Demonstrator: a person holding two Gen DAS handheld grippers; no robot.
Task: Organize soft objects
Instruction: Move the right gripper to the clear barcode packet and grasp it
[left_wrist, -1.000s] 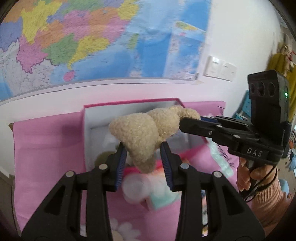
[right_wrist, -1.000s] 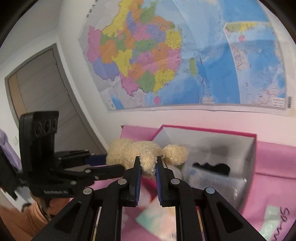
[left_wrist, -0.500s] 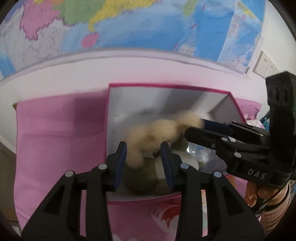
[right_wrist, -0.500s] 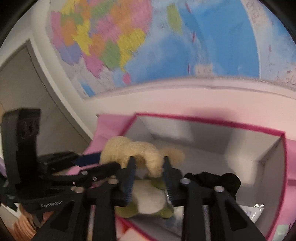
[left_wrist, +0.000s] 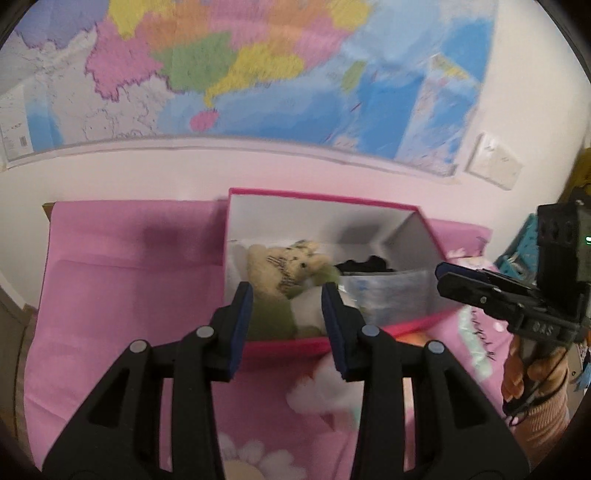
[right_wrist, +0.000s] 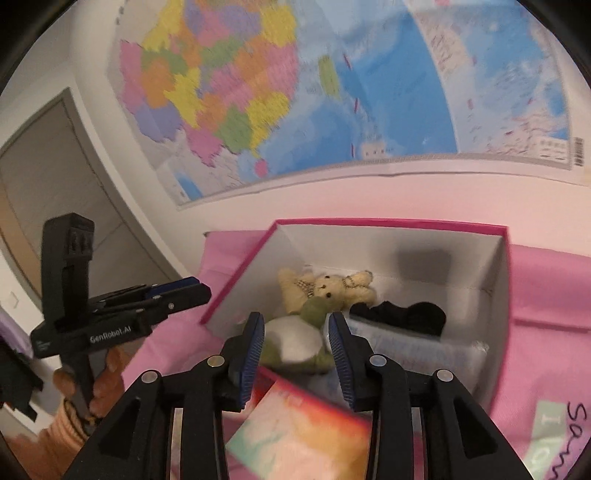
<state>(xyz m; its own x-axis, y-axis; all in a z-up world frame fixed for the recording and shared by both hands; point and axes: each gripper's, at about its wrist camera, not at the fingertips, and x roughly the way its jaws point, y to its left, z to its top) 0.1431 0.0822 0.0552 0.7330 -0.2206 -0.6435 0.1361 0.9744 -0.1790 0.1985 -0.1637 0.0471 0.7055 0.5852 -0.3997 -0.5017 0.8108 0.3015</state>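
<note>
A cream teddy bear (left_wrist: 282, 267) (right_wrist: 328, 288) lies inside the pink-rimmed white box (left_wrist: 321, 195) (right_wrist: 391, 223), on top of a green and white plush toy (left_wrist: 280, 314) (right_wrist: 299, 341). A black soft item (right_wrist: 406, 315) (left_wrist: 365, 264) and a clear plastic pack (right_wrist: 417, 345) lie in the box too. My left gripper (left_wrist: 286, 321) is open and empty, just in front of the box's near wall. My right gripper (right_wrist: 295, 350) is open and empty above the box's near edge. Each gripper shows in the other's view, the right (left_wrist: 458, 278) and the left (right_wrist: 195, 290).
The box stands on a pink cloth (left_wrist: 122, 280) against a white wall with a large map (left_wrist: 258, 66). A colourful flat packet (right_wrist: 295, 424) lies in front of the box. A door (right_wrist: 40, 177) is at the left.
Both grippers let go of the teddy bear, which now lies in the box. Both jaws opened wide and pulled back from the box.
</note>
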